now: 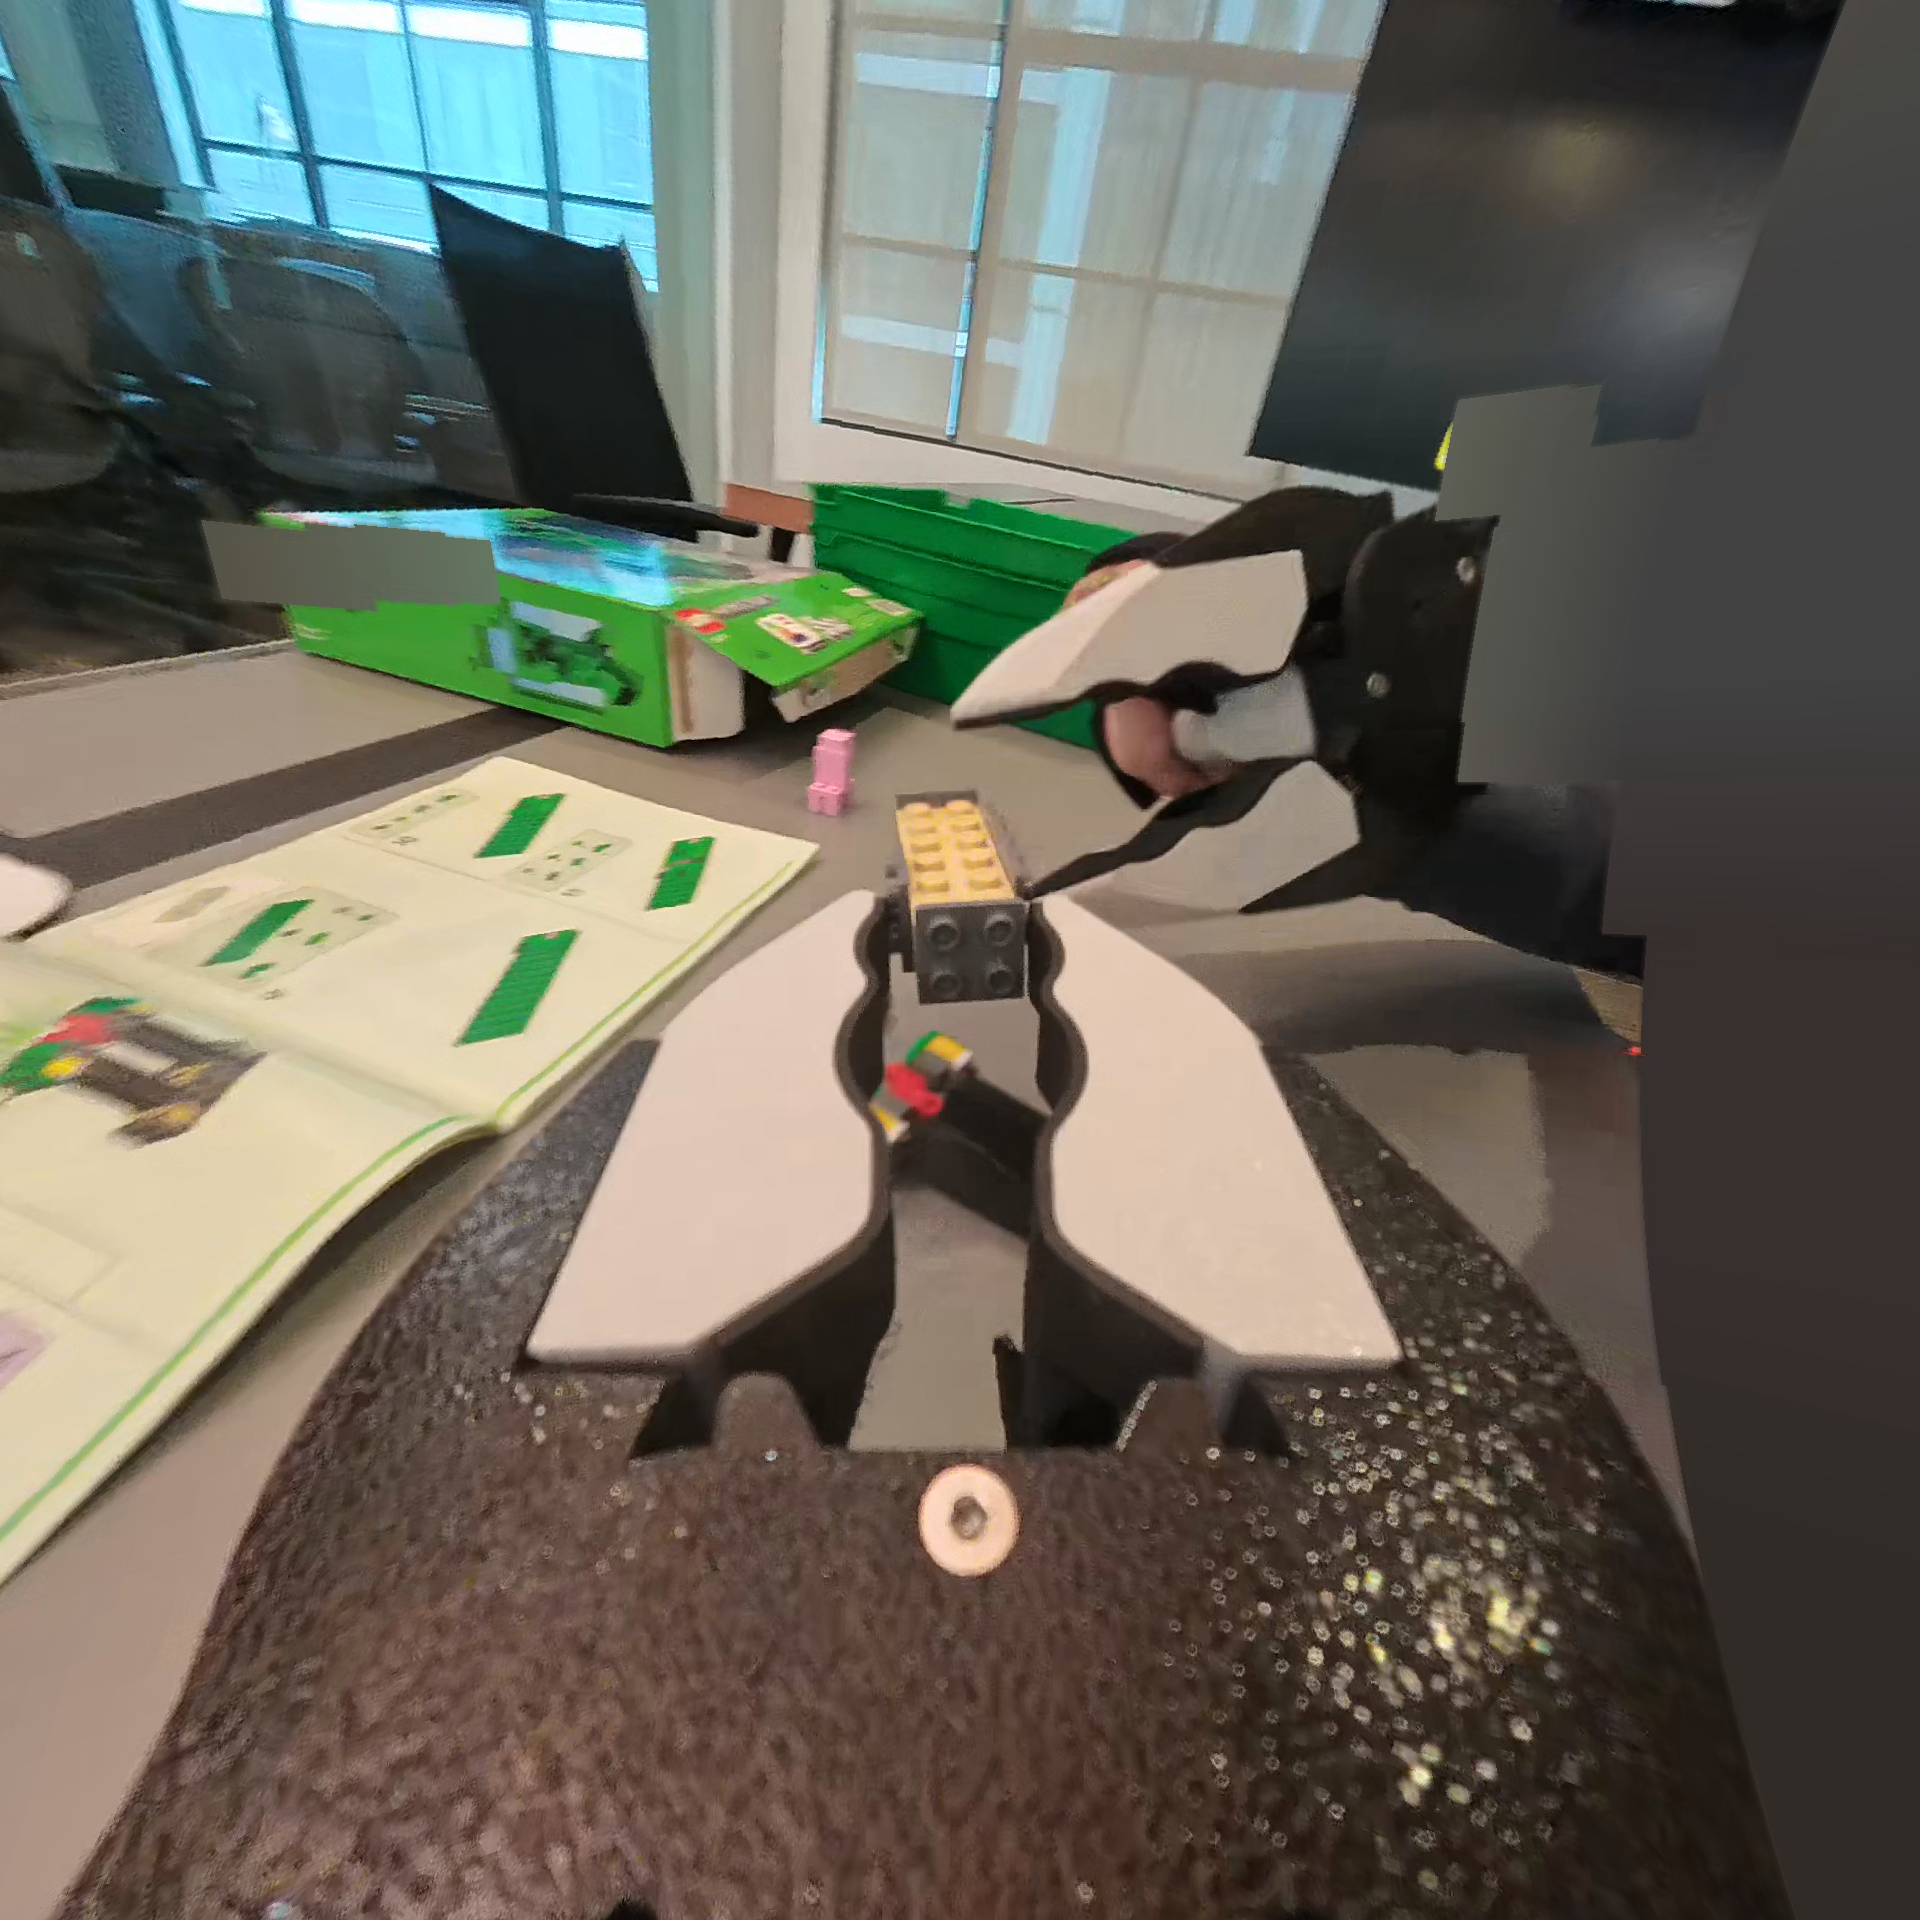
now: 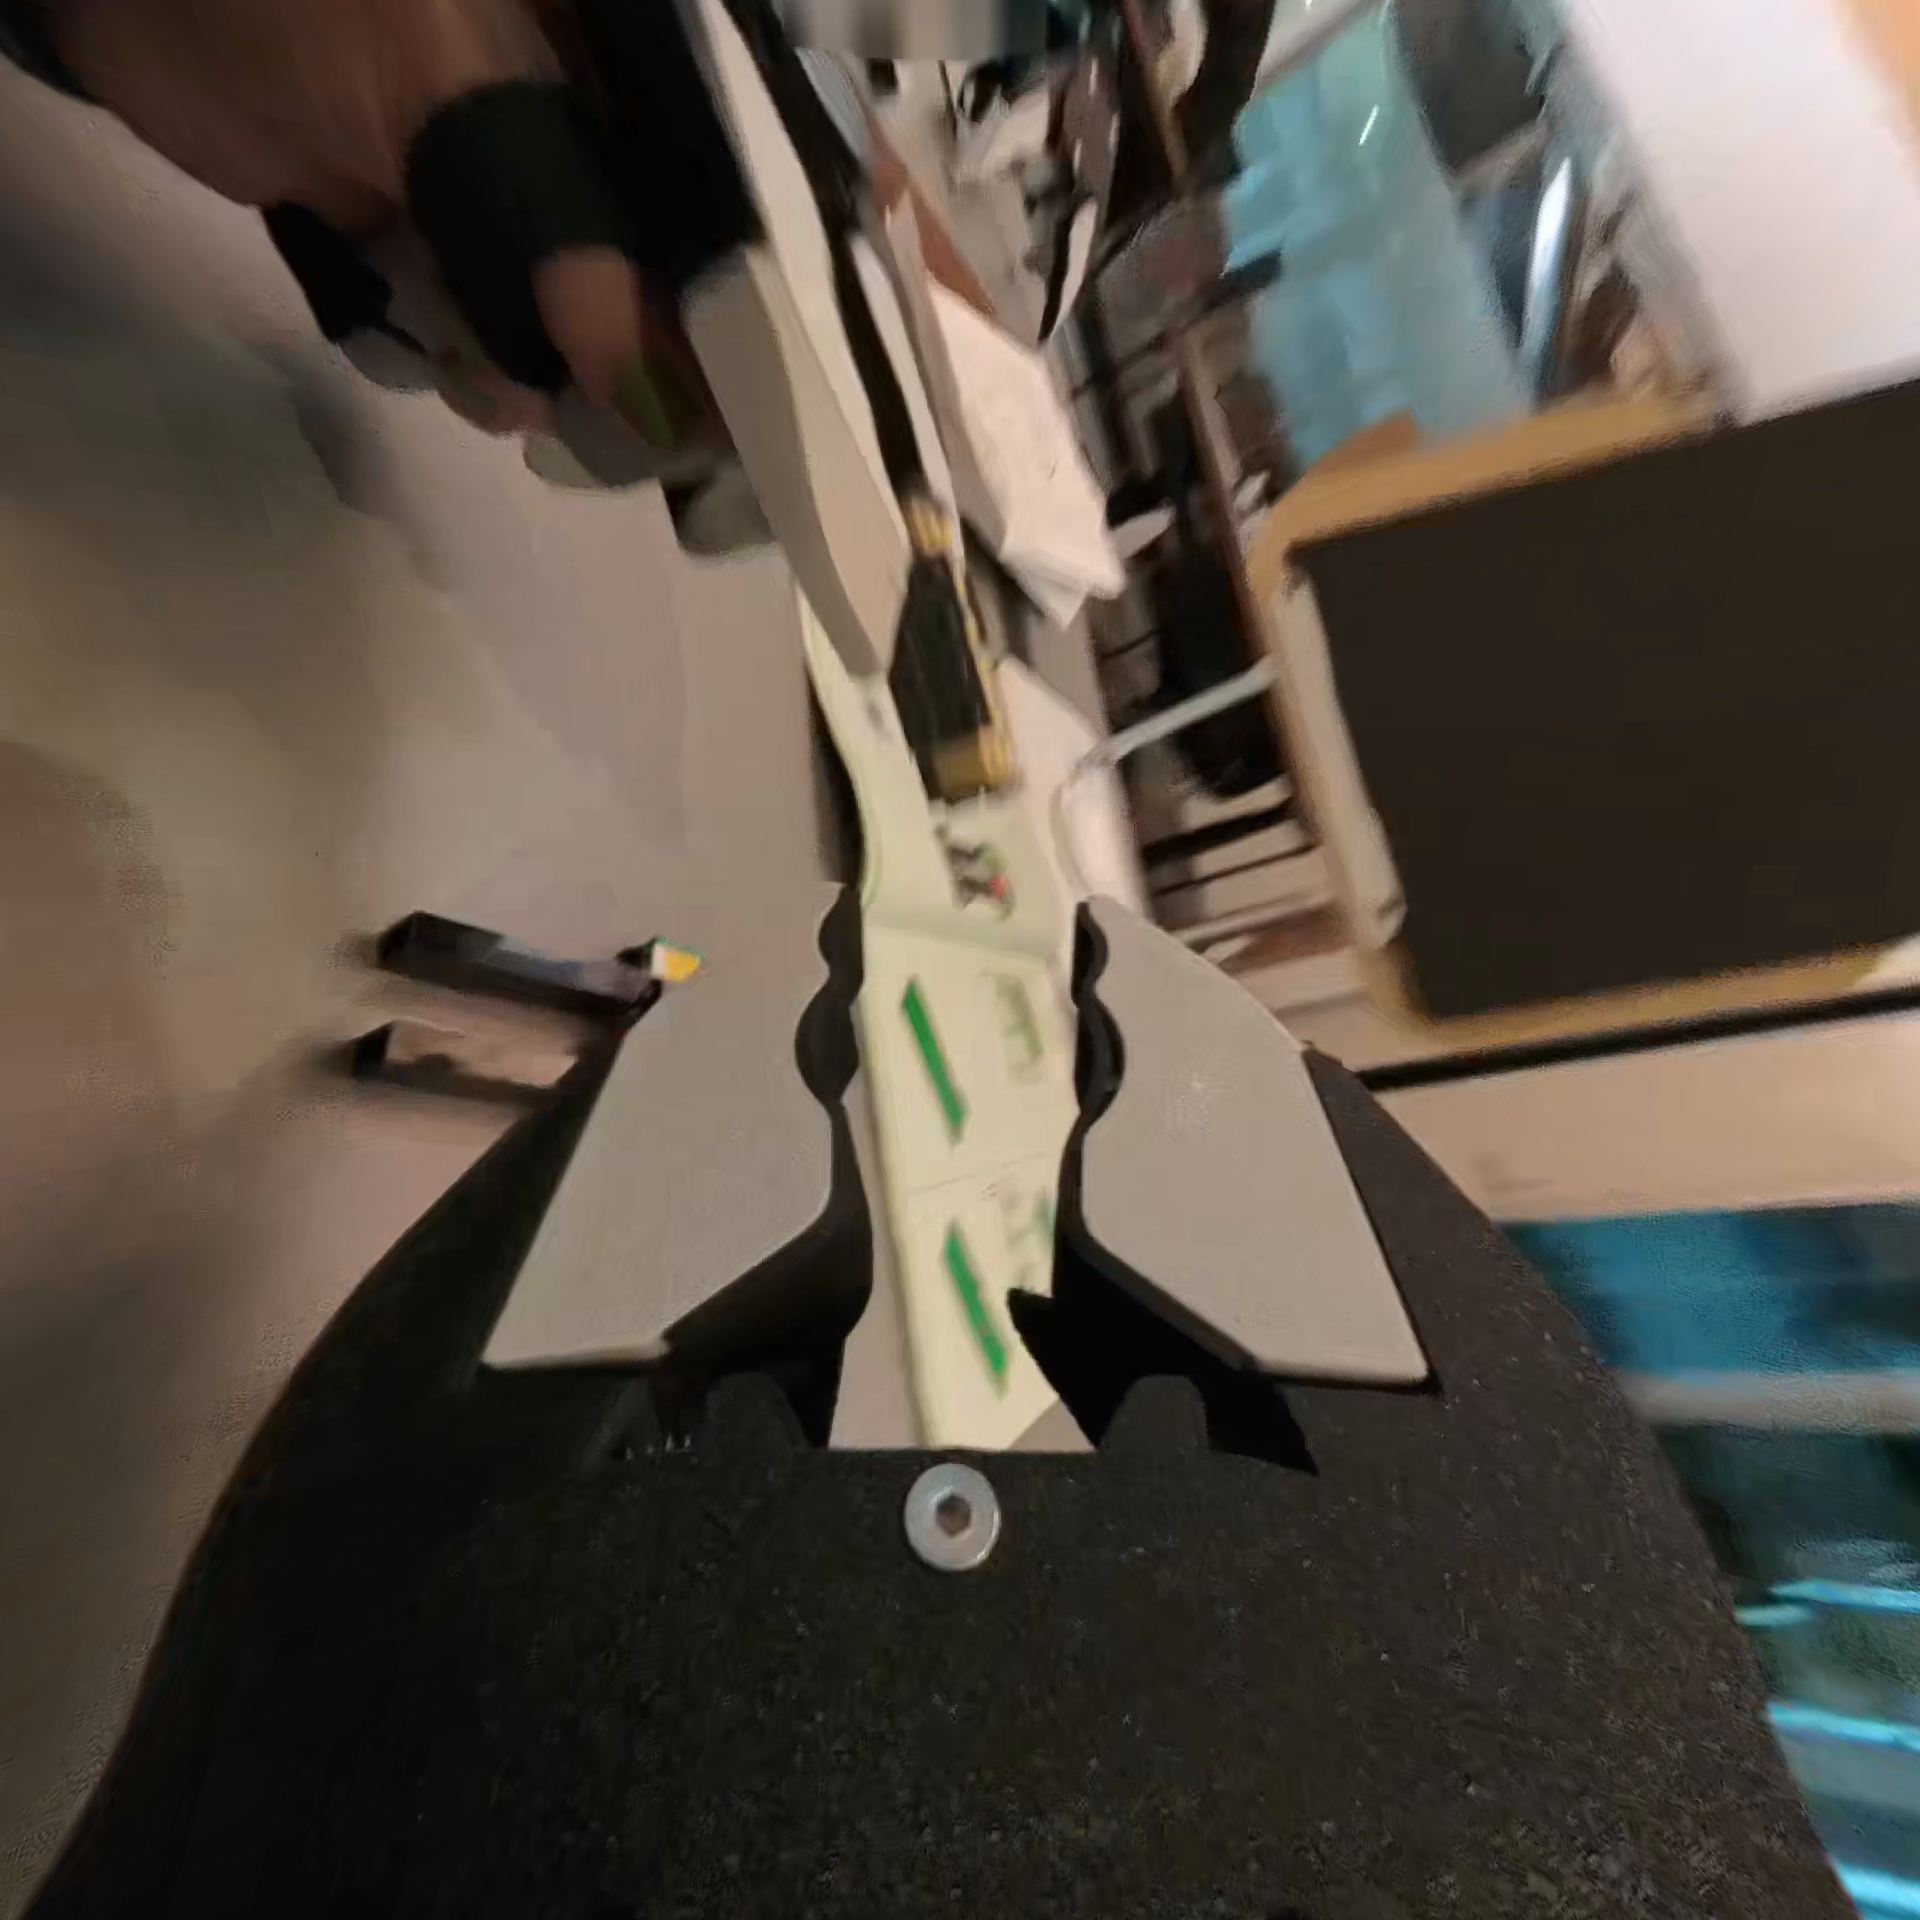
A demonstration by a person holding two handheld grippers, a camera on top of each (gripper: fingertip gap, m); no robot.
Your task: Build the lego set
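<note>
Grey-and-tan lego block pinched betw tips of left gripper, held up off table, tan studs on top, dark studded end toward cam. Right gripper off to the right, spread wide, nothing in it; lower tip just beside block's far right corner, contact unclear. In right wrist view, right gripper parted, w/ nothing betw tips, booklet behind. Small multicolour lego bits on table below block. Green box and pink figure further back.
</note>
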